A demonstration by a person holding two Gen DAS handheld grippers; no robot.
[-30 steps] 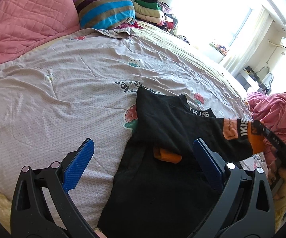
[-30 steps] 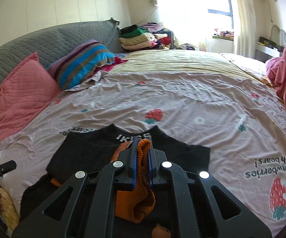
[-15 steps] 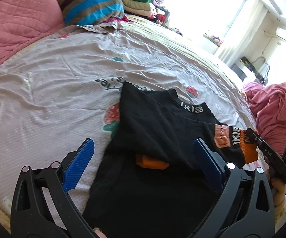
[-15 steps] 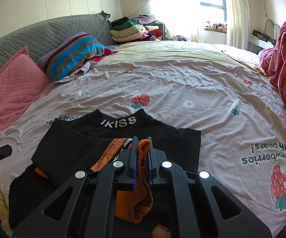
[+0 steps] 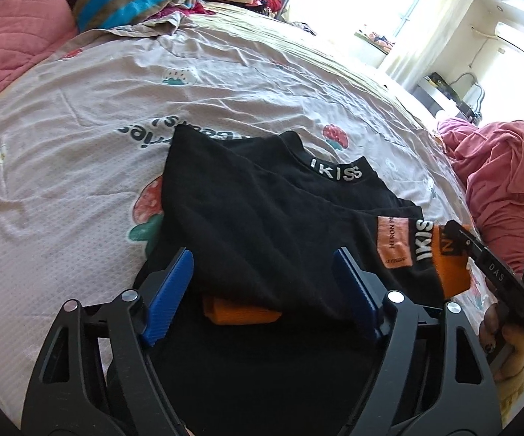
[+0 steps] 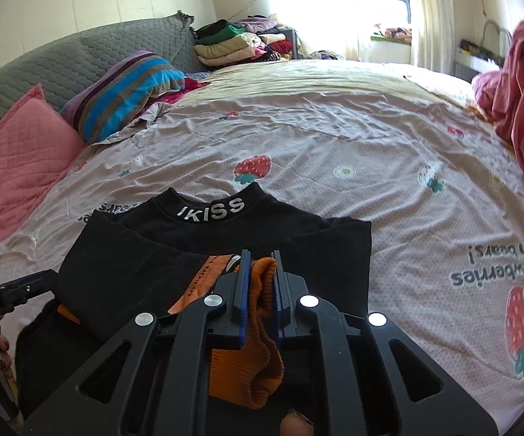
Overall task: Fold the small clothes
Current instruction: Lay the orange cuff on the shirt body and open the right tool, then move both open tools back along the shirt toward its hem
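A small black top (image 5: 262,218) with an "IKISS" collar and orange cuffs lies on the bed, its left sleeve folded across the body. It also shows in the right wrist view (image 6: 225,239). My right gripper (image 6: 260,272) is shut on the orange cuff (image 6: 262,290) of the right sleeve and holds it over the top's body; it shows at the right in the left wrist view (image 5: 458,239). My left gripper (image 5: 262,272) is open and empty, just above the folded left sleeve, whose orange cuff (image 5: 240,310) peeks out between the fingers.
The bed has a pale strawberry-print quilt (image 6: 370,167). A pink pillow (image 6: 18,145) and a striped pillow (image 6: 127,87) lie at the headboard, beside stacked folded clothes (image 6: 232,43). A pink blanket heap (image 5: 498,181) lies at the bed's right edge.
My left gripper has moved forward and down over the top. My right gripper has carried the orange cuff inward across the body.
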